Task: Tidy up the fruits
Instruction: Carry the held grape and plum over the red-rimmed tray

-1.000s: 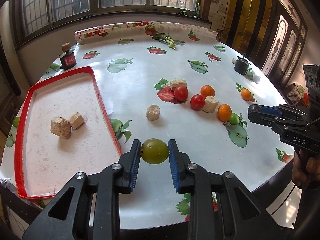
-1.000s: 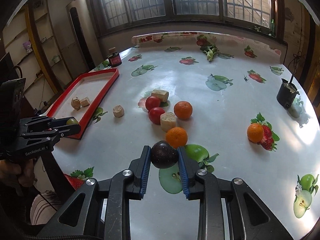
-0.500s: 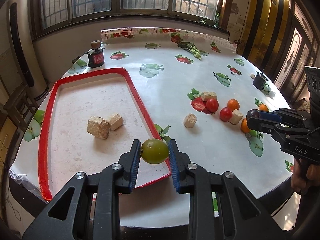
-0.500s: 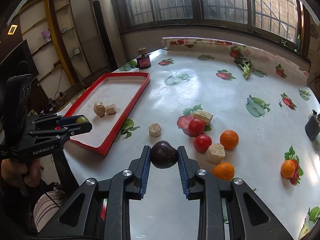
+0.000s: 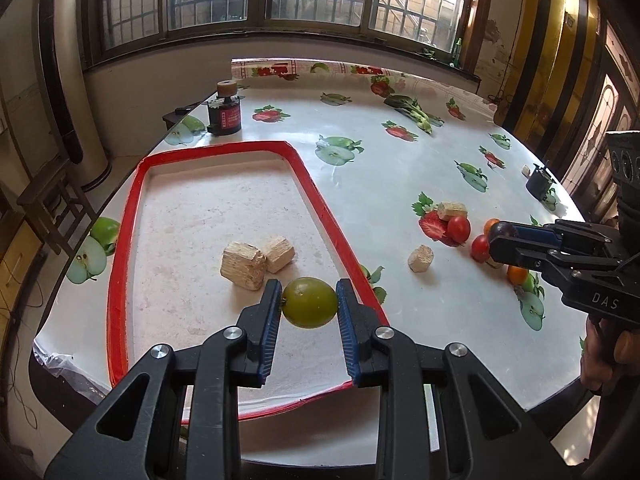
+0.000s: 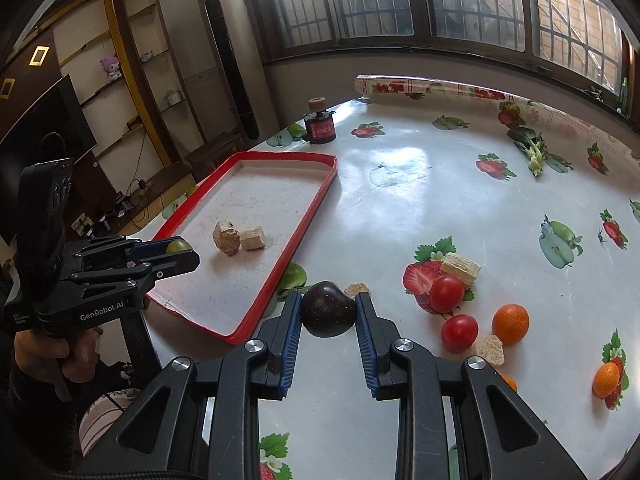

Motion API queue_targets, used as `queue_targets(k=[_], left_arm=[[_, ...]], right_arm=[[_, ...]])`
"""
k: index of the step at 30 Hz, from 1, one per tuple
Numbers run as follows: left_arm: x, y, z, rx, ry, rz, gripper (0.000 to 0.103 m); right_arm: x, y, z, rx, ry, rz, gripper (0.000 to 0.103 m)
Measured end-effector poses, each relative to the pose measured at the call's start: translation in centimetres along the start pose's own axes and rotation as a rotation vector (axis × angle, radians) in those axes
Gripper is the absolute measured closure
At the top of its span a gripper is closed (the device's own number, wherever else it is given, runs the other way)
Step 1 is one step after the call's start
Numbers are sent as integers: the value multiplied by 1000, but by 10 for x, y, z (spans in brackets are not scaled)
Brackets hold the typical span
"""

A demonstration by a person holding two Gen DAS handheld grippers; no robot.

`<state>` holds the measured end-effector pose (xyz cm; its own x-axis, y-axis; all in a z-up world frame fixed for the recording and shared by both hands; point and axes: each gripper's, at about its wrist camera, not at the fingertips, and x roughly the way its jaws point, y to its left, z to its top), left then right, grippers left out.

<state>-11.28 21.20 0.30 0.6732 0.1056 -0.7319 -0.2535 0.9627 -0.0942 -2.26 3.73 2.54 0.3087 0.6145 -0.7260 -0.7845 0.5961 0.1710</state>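
Note:
My left gripper is shut on a green round fruit, held above the near right part of the red-rimmed tray. Two beige blocks lie in the tray just beyond it. My right gripper is shut on a dark purple fruit, above the table right of the tray's near corner. On the cloth lie two red tomatoes, several oranges and beige blocks. In the right wrist view the left gripper hangs over the tray's left side with the green fruit.
A dark jar with a cork stands behind the tray. A leafy vegetable lies at the back, a small black pot at the right. The round table has a fruit-print cloth; a stool and tall fan stand left.
Both grippers have moved left with their fruits. The green fruit went from above the bare cloth to above the tray; the purple fruit left the oranges and came near the tray's corner.

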Motion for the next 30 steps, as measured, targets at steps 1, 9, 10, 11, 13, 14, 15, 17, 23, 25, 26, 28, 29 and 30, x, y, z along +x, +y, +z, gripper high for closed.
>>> queue_targets(k=[1, 9, 10, 11, 13, 14, 15, 17, 23, 25, 26, 28, 29, 30], left_arm=[[0, 3, 1, -3, -2, 5, 78], [6, 31, 16, -40, -14, 47, 78], [7, 35, 18, -45, -14, 52, 78], [9, 39, 20, -49, -13, 56, 78], [13, 47, 26, -56, -14, 69, 78], [15, 50, 29, -57, -14, 75, 78], [17, 53, 33, -60, -14, 79, 78], [23, 62, 39, -68, -10, 91, 78], [49, 87, 49, -101, 30, 121, 78], [58, 93, 49, -110, 48, 125, 78], [62, 95, 49, -116, 59, 127, 78], [71, 99, 47, -127, 85, 130, 78], [75, 101, 46, -132, 95, 129, 78], [78, 102, 44, -137, 104, 130, 78]], right_arm=[[2, 1, 2, 1, 0, 6, 76], [26, 9, 25, 5, -2, 53, 76], [30, 11, 29, 9, -2, 63, 76], [33, 12, 32, 12, -1, 70, 76], [42, 18, 42, 13, -2, 85, 76], [47, 21, 47, 11, -2, 91, 76], [52, 25, 53, 5, -2, 97, 76], [65, 34, 64, -16, -2, 106, 76], [118, 50, 89, -35, 57, 122, 76], [136, 52, 94, -32, 78, 124, 76], [145, 53, 95, -34, 92, 124, 76], [160, 53, 97, -33, 113, 126, 76], [167, 54, 97, -33, 125, 129, 76], [174, 54, 96, -36, 138, 132, 76]])
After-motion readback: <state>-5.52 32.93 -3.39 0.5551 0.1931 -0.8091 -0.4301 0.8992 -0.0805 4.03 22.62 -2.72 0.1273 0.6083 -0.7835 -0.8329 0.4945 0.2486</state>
